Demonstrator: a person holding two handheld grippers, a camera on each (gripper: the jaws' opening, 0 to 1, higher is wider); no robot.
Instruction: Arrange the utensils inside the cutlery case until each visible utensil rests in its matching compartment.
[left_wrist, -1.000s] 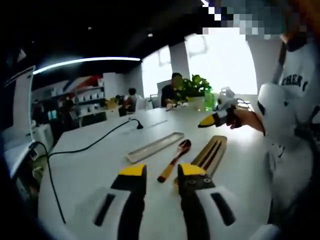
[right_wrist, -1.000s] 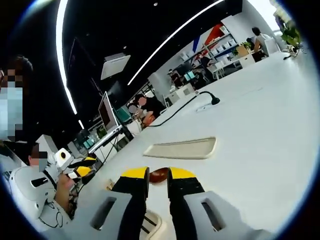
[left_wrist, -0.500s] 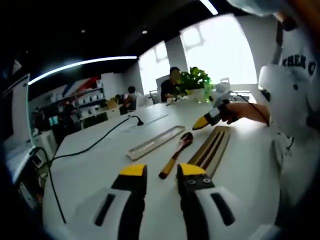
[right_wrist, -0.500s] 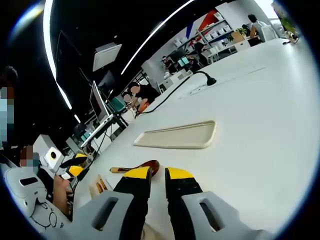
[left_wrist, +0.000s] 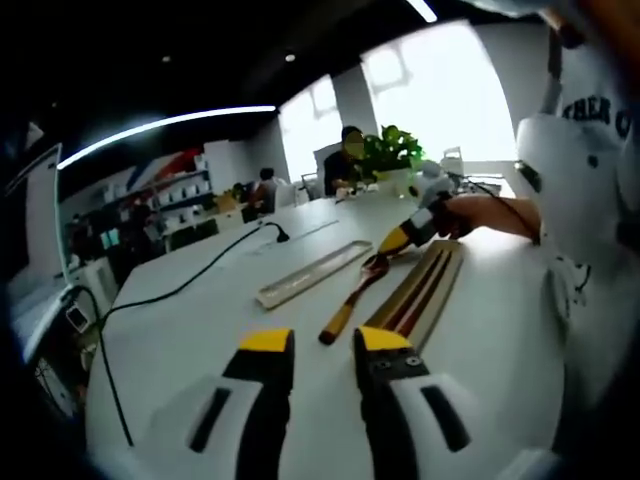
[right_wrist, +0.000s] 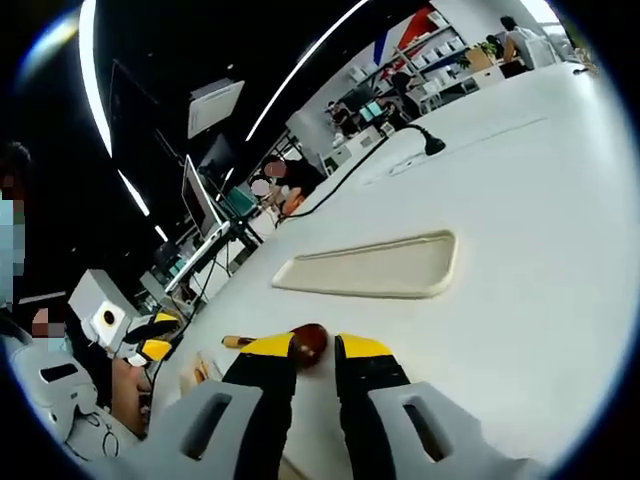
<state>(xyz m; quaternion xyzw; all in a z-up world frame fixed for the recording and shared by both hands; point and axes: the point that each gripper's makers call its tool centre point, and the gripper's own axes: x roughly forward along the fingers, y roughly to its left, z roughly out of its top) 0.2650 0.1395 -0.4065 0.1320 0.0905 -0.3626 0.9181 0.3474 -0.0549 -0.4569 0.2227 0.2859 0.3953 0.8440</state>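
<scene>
**Right claw down at the spoon bowl, left claw waiting back**

In my left gripper view, my left claw (left_wrist: 322, 345) hovers above the white worktop (left_wrist: 200, 330), its yellow-tipped jaws spread with a clear gap and nothing between them. Ahead of it the wooden spoon (left_wrist: 352, 300) lies on the worktop, handle toward me and dark bowl away. Just to its right sits the long cutlery case (left_wrist: 420, 300), with dark chopsticks (left_wrist: 415, 298) lying lengthwise in it. The case lid (left_wrist: 312, 274) rests apart on the spoon's other side, empty side up. My right claw (left_wrist: 400, 237) comes in from the right, held in my hand (left_wrist: 478, 215), its yellow tip at the spoon's bowl end; from here I cannot tell whether it touches.

In my right gripper view, my right claw (right_wrist: 316, 347) has its jaws parted, and the spoon's bowl (right_wrist: 308, 342) shows just past the gap between the tips, not pinched. The lid (right_wrist: 375, 268) lies beyond. My left claw (right_wrist: 150, 338) shows at the left edge. A black cable (left_wrist: 170, 290) runs across the worktop's far side
</scene>
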